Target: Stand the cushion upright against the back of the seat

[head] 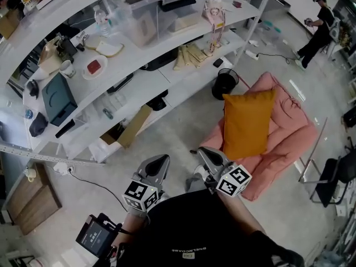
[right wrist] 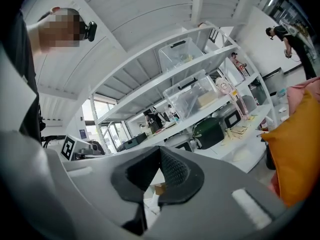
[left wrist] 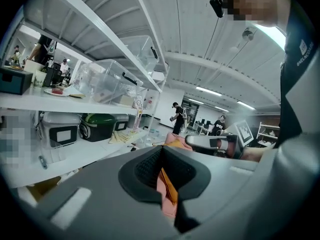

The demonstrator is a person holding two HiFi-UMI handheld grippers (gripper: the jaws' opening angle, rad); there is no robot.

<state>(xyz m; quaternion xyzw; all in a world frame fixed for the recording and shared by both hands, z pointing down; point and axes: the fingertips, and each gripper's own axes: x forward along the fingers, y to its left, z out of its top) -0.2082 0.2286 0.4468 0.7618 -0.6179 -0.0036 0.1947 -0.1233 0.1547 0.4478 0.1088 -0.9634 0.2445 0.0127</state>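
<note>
Both grey hand-held grippers, left gripper [head: 160,161] and right gripper [head: 204,152], sit at lower centre, jaws closed and empty. At centre right, one mustard-orange square fabric cushion [head: 247,124] stands against one pink padded floor seat [head: 292,128]. With neither of the two grippers steadying it, it could slump forward off that soft back.

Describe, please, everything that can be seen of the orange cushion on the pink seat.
The orange cushion is a rectangular pillow of plain mustard-orange cloth. It looks soft, with pointed corners and a few light wrinkles. It stands upright on one short edge on the pink padded seat and seems to lean on the seat's raised back. Only the seat touches it, and nothing lies on it or holds it.
</note>
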